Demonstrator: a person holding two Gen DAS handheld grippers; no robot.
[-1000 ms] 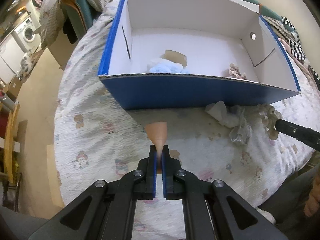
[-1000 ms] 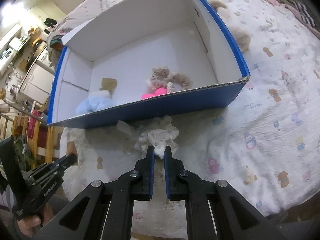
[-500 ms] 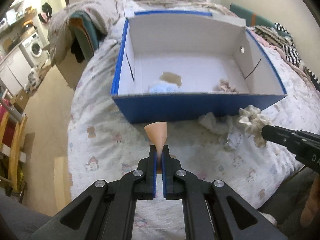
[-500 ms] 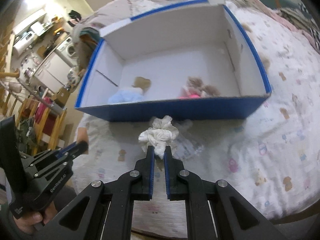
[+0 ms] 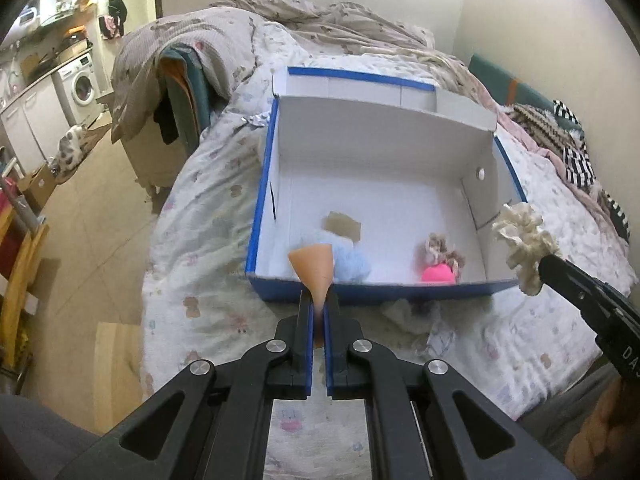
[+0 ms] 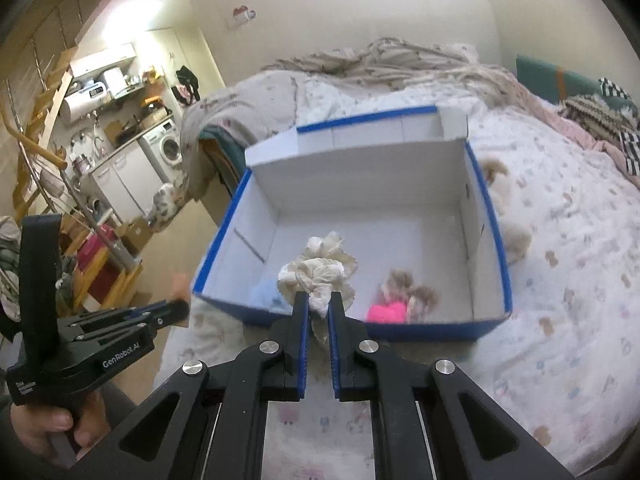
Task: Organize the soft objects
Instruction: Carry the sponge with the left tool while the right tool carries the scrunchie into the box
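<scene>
Progress: three soft items already lie on the floor of the blue box (image 5: 372,286), namely a pale blue fluffy piece (image 5: 352,264), a pink piece (image 5: 438,274) and a brownish scrunchie (image 5: 444,252), with a tan patch (image 5: 342,226) behind them that you cannot identify. Your left gripper (image 5: 319,308) has its jaws narrowed on the stem of a peach cone-shaped sponge (image 5: 314,266), held above the near wall at the box's left front corner. Your right gripper (image 6: 319,310) is closed on a cream scrunchie (image 6: 320,270), raised just in front of the near wall. Neither item is released, so both drops remain, and a crumpled whitish wrapper (image 5: 404,312) lies on the bedspread (image 5: 208,240) beside the box front; whether it belongs in the box cannot be told. Compared with a second ago, both tools have risen and drawn back, so the whole box interior now shows; the cream scrunchie, then resting in the pile on the bedspread, is now lifted clear, and the sponge sits higher against the box.
</scene>
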